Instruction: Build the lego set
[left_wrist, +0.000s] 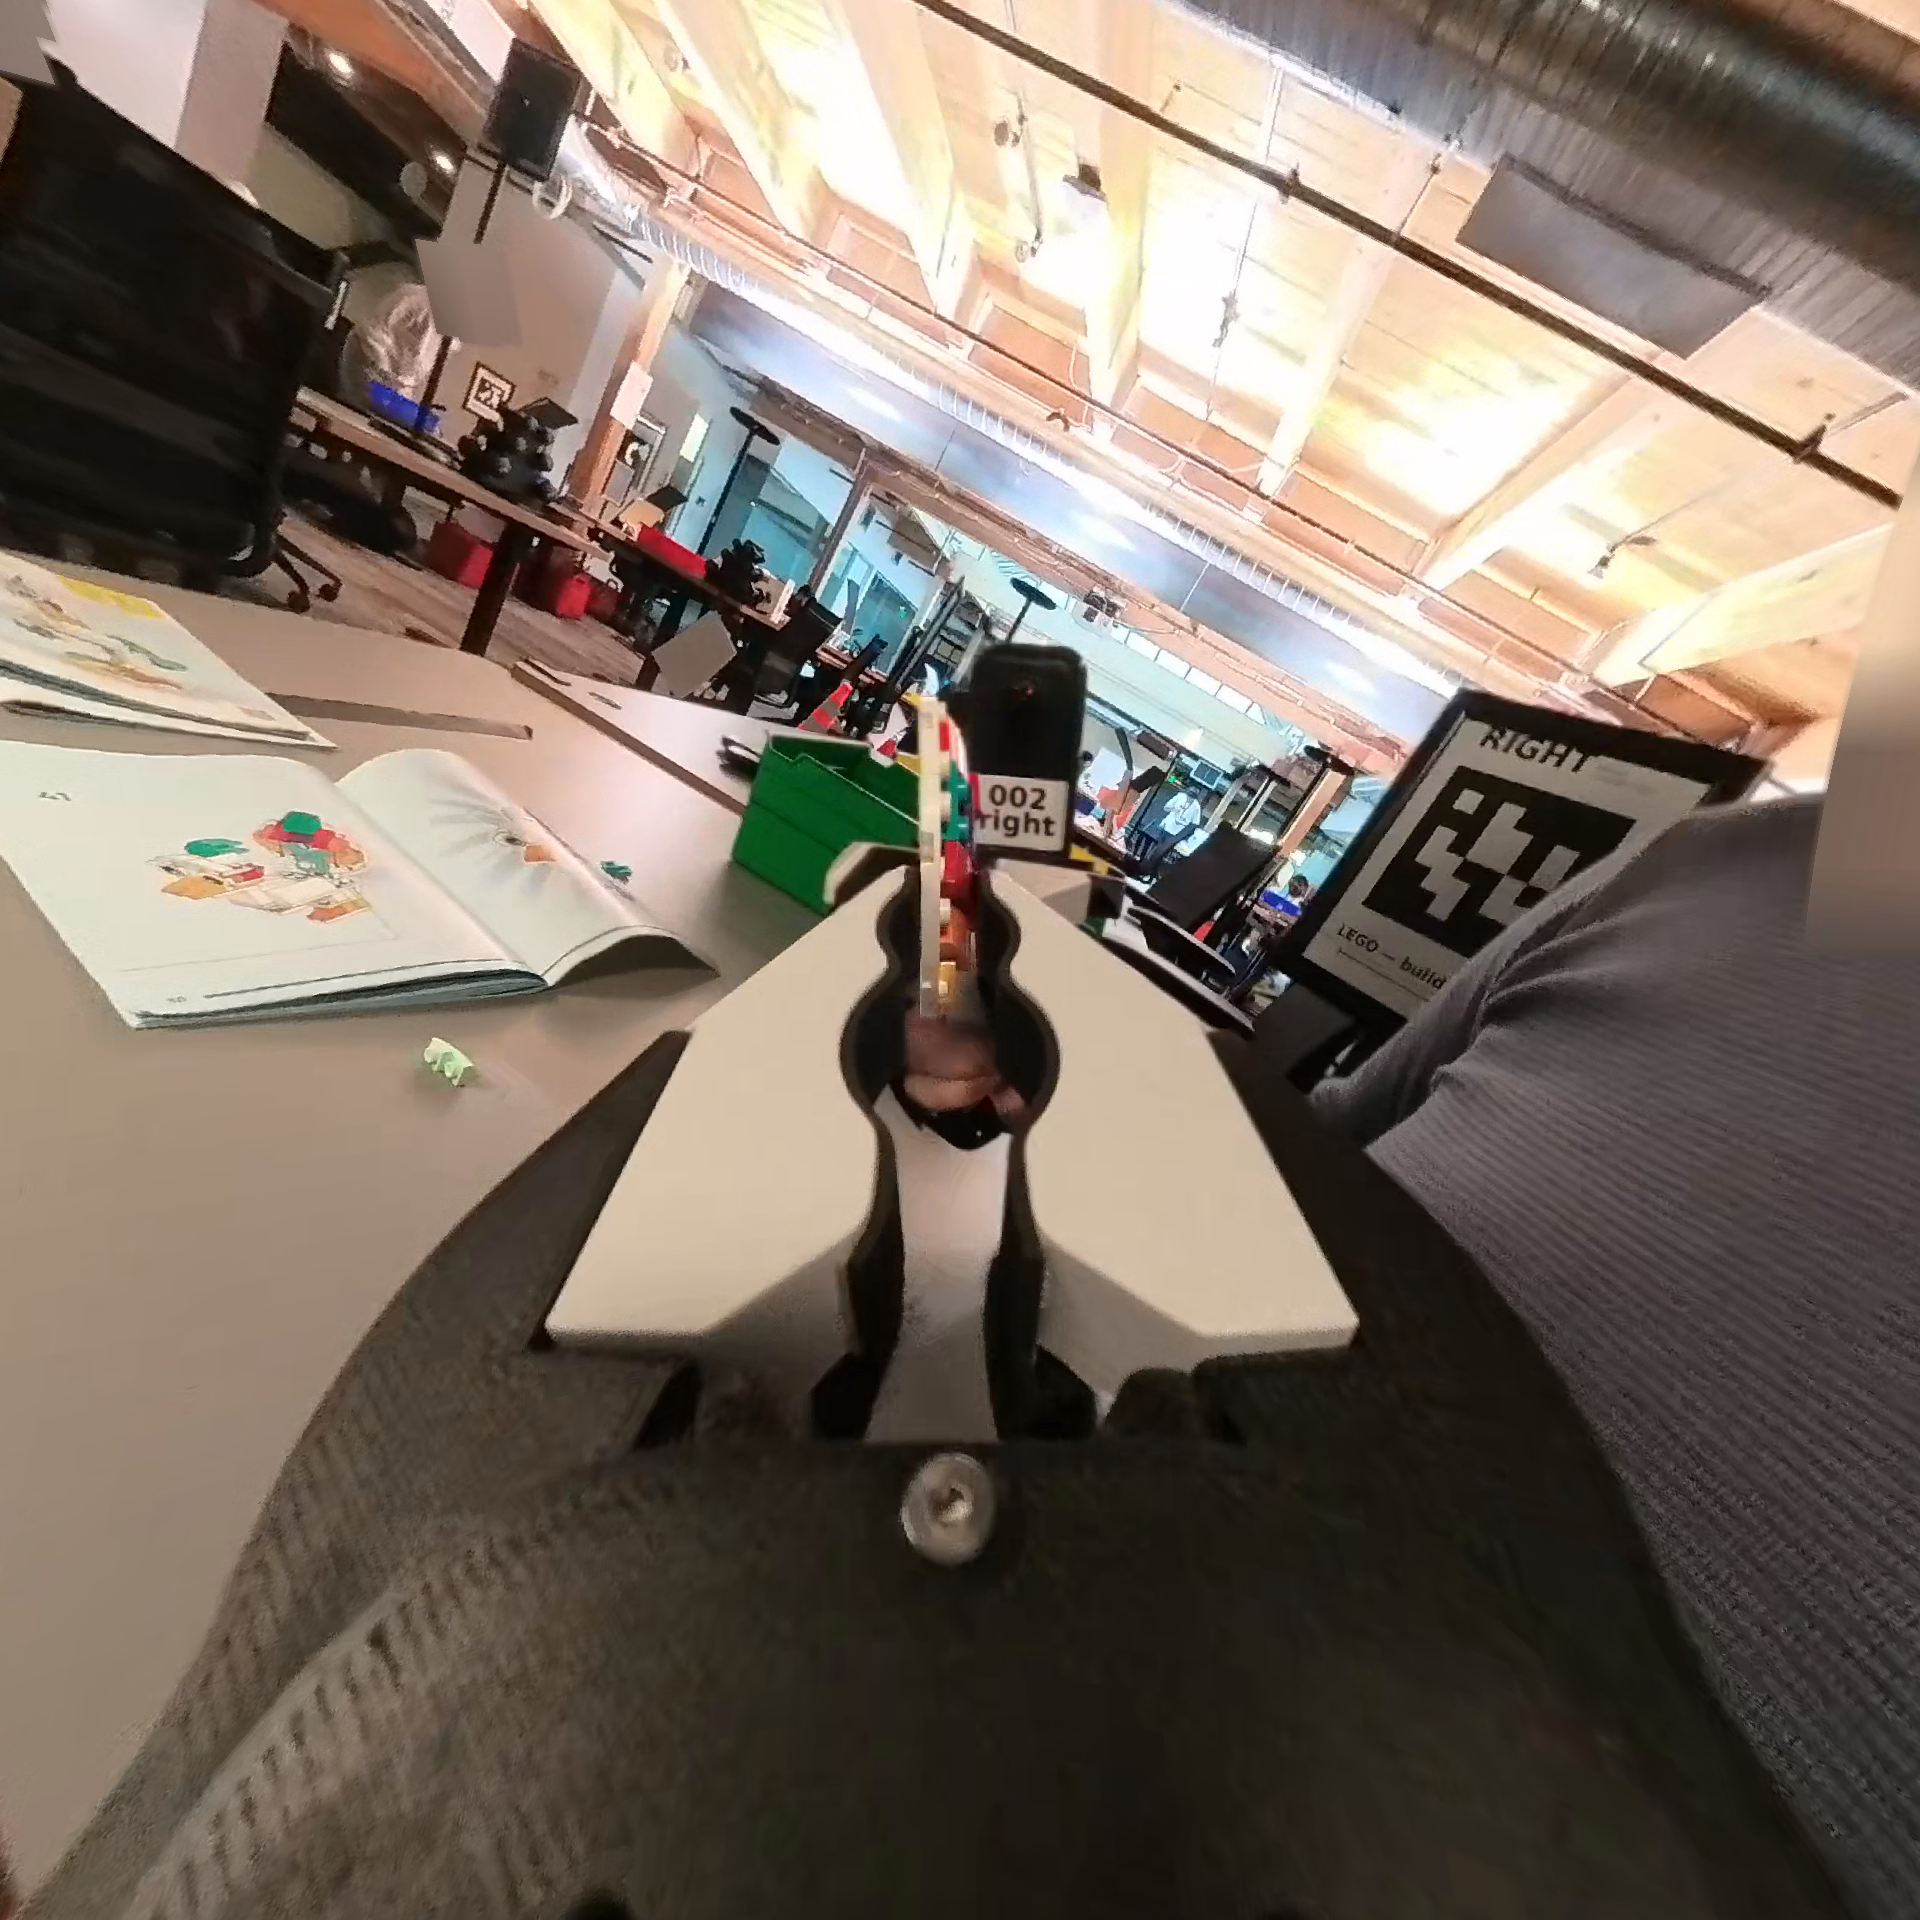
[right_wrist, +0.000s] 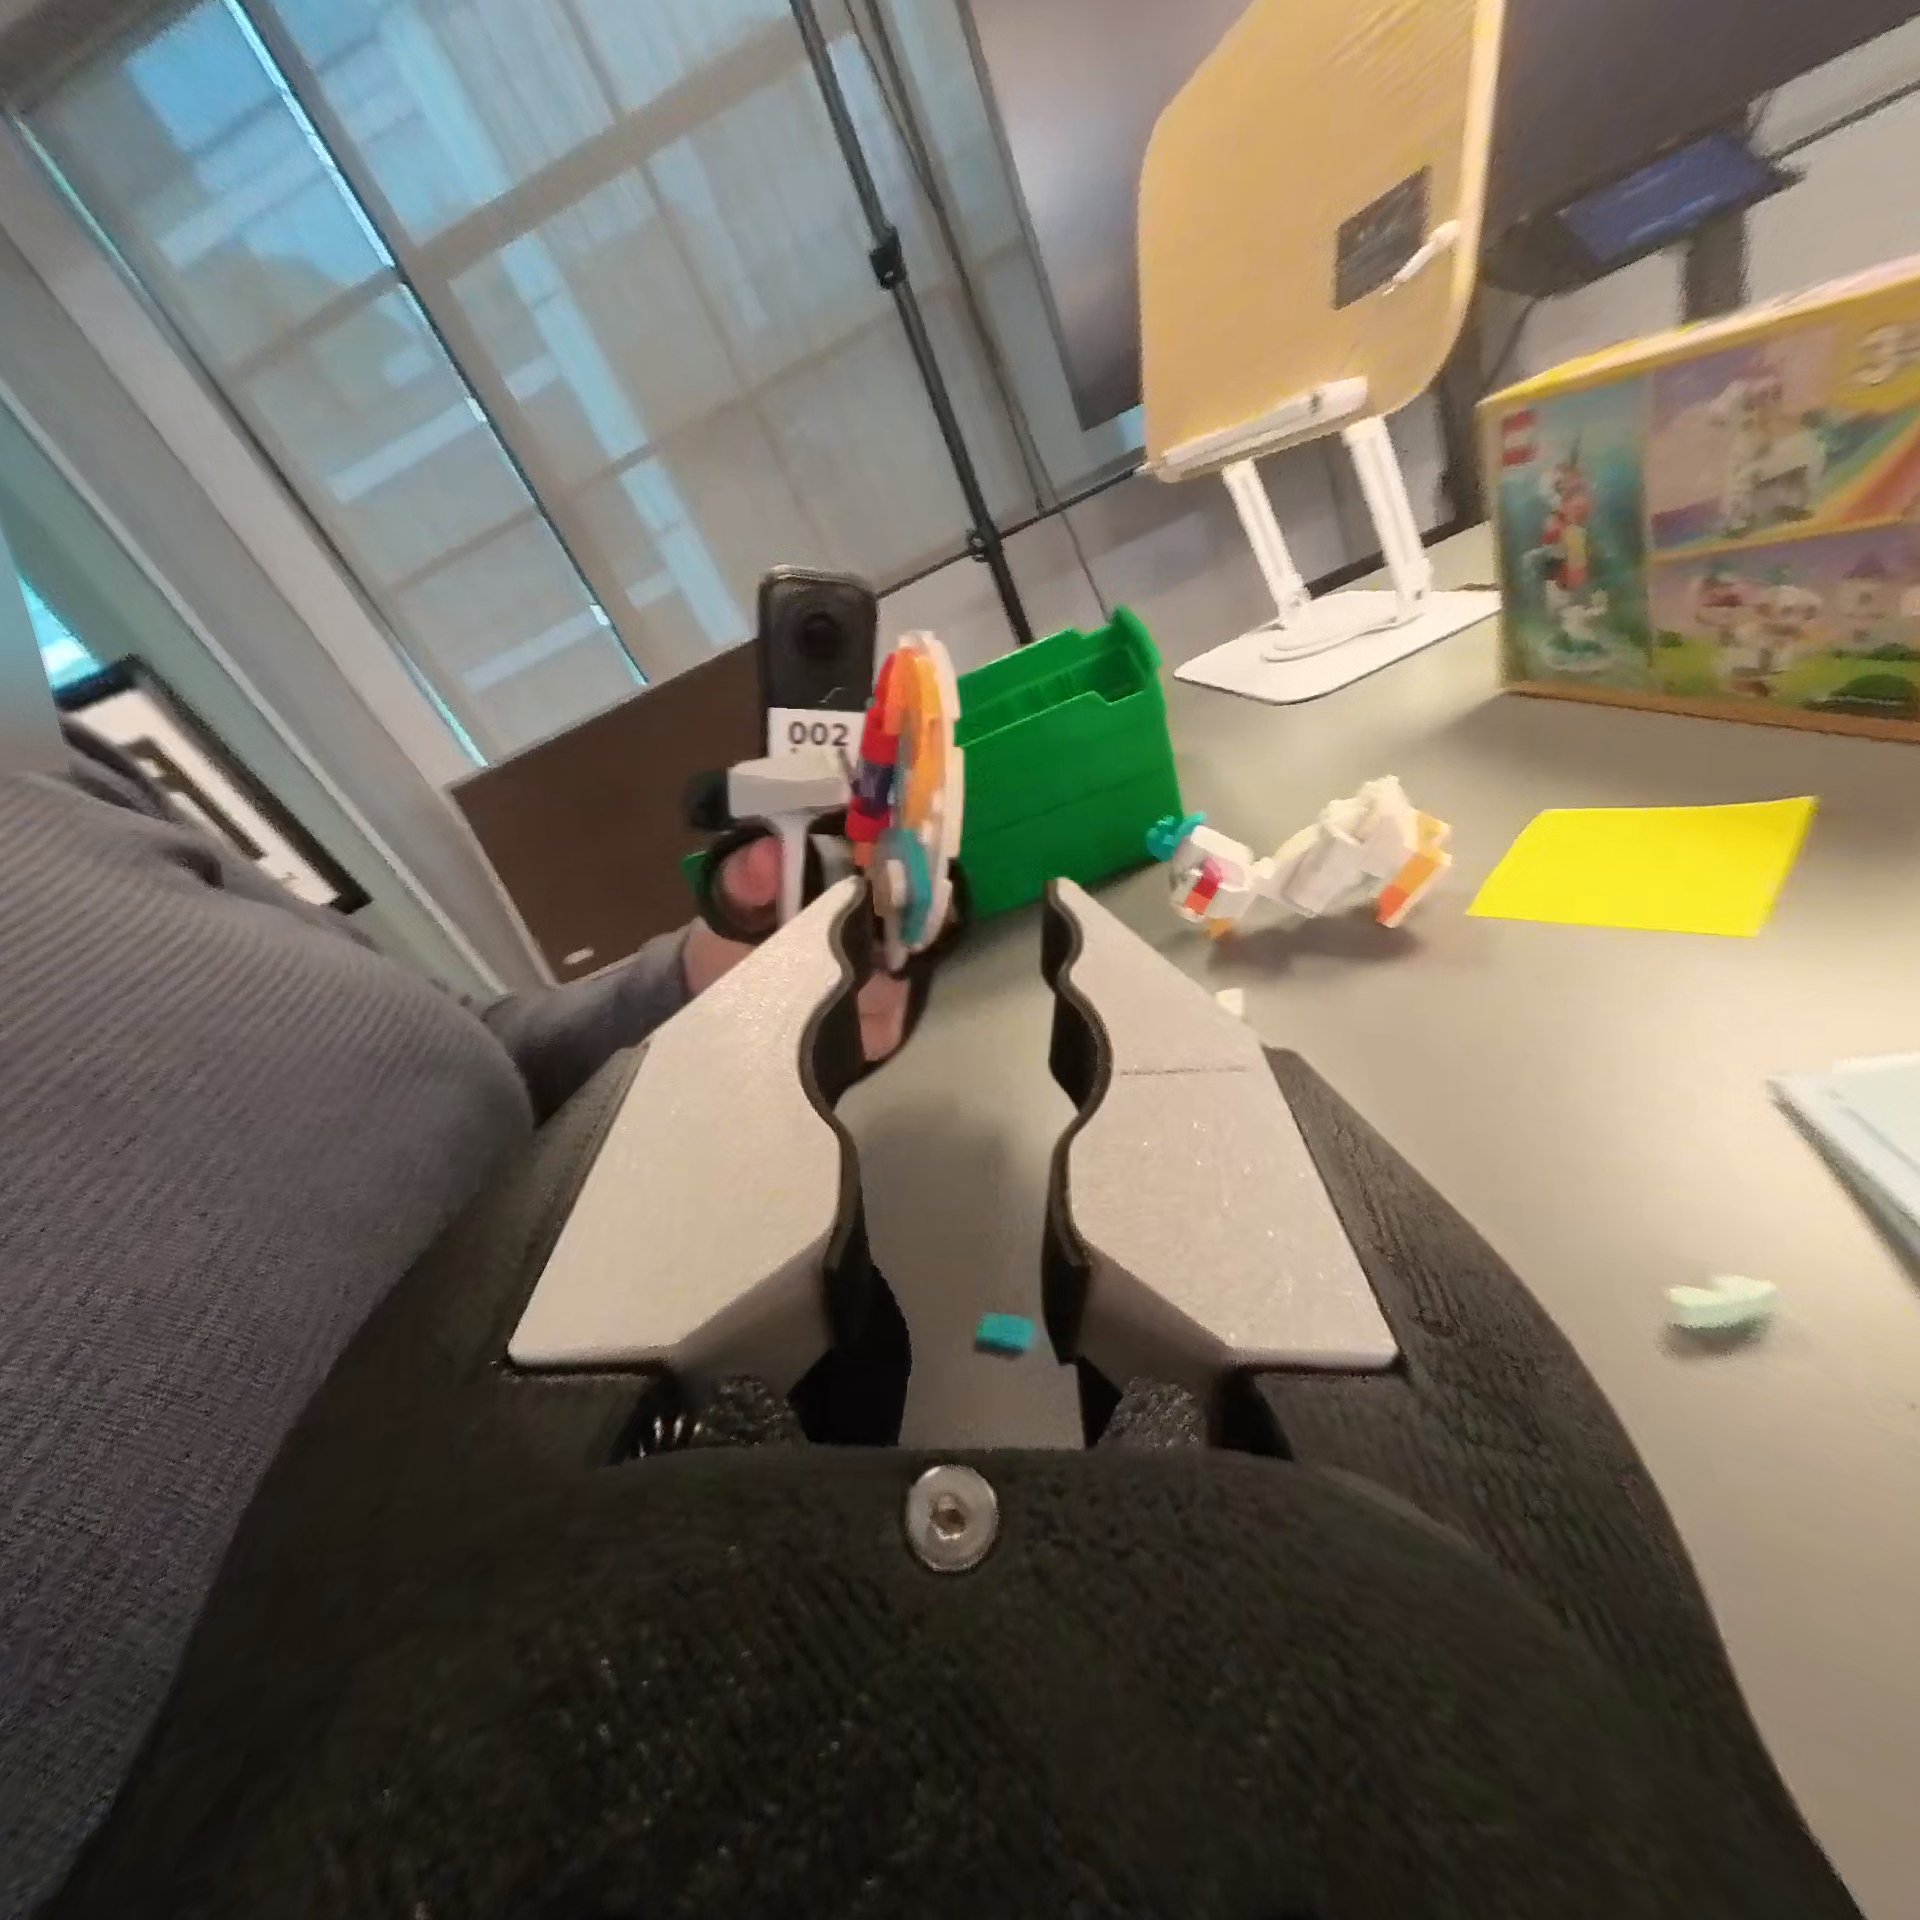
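My left gripper (left_wrist: 940, 883) is shut on a round rainbow-coloured lego assembly (left_wrist: 935, 831) with a white backing, seen edge-on and held upright above the table. In the right wrist view the same assembly (right_wrist: 914, 790) shows its orange, red and teal arcs, with the left gripper (right_wrist: 800, 831) behind it. My right gripper (right_wrist: 951, 904) is open and empty; its left fingertip (right_wrist: 831, 914) is right beside the assembly's lower edge. A small teal piece (right_wrist: 1003, 1333) lies on the table below the open fingers. A white lego animal build (right_wrist: 1309, 862) lies on its side on the table.
A green bin (right_wrist: 1060, 769) stands just behind the assembly, also in the left wrist view (left_wrist: 810, 821). An open instruction booklet (left_wrist: 312, 883) and a light green piece (left_wrist: 449, 1060) lie to the left. A yellow sheet (right_wrist: 1652, 862), the lego box (right_wrist: 1704, 561) and a mint piece (right_wrist: 1720, 1314) lie to the right. From either gripper's tips it is about 15 cm to the small teal piece (right_wrist: 1003, 1333). From either gripper's tips it is about 20 cm to the white lego animal build (right_wrist: 1309, 862).
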